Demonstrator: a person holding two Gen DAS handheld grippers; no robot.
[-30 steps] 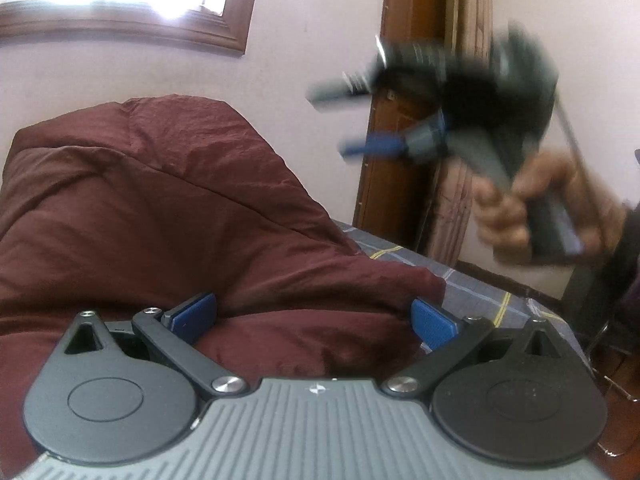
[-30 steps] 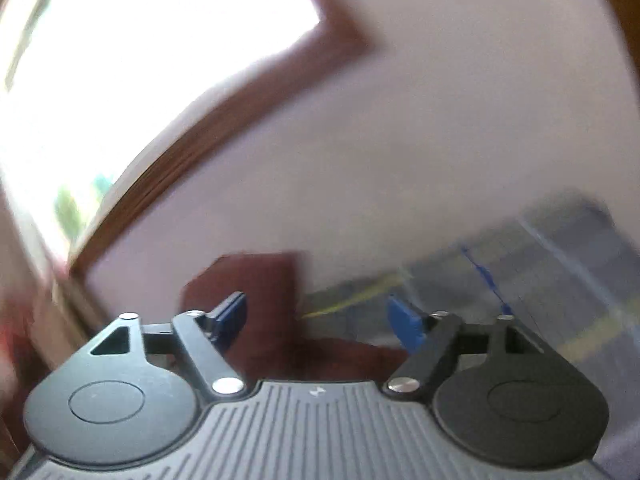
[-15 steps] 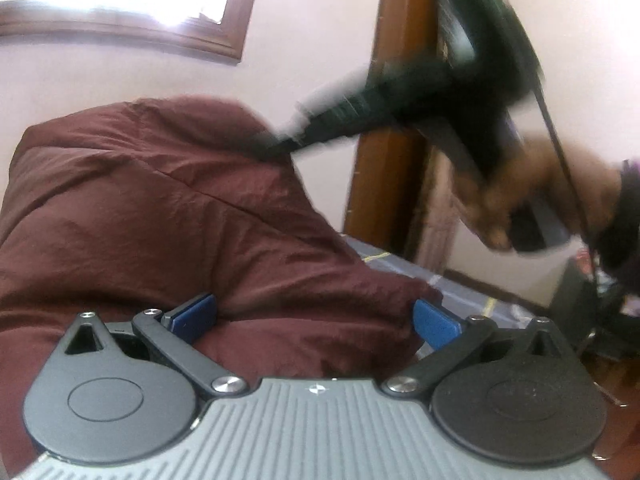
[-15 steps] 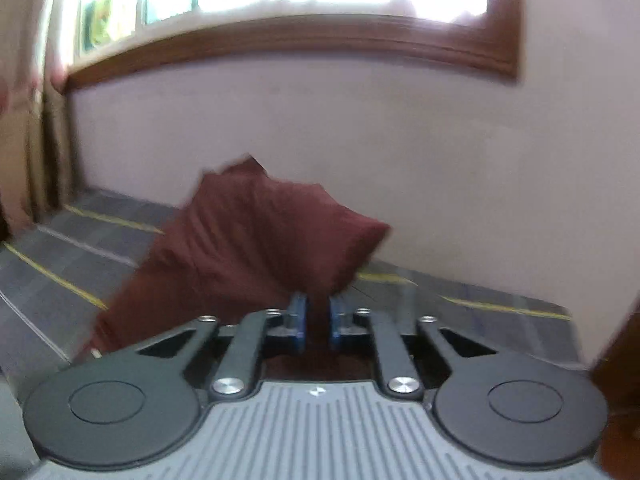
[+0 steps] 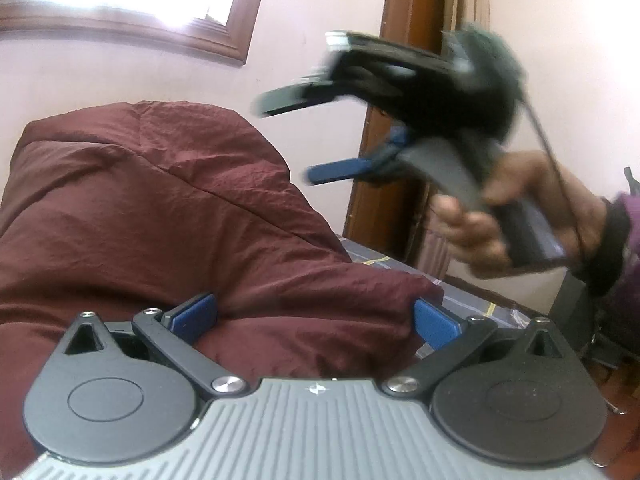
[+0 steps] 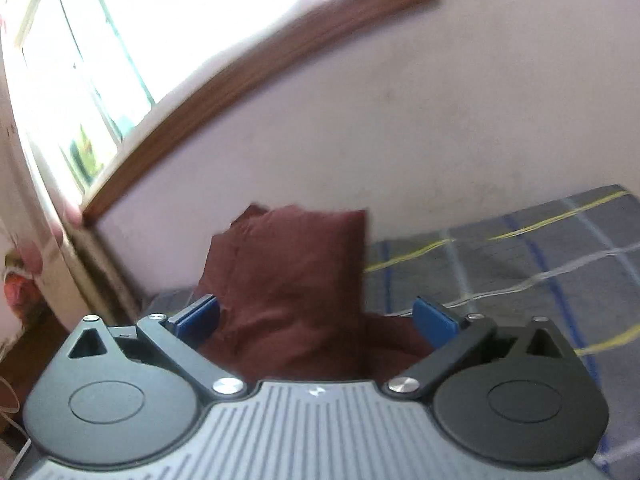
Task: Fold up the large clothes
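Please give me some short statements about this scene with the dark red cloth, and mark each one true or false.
1. The dark red crumpled cloth lies on a grey checked bed cover. True.
2. The right gripper is clamped on the cloth. False: its fingers are opening wide, in the air, and grip nothing.
3. A bare hand holds the right gripper's handle. True.
4. The left gripper is shut tight. False: its blue-padded fingers stand wide apart, with cloth bulging between them.
5. The window frame is white plastic. False: it is brown wood.
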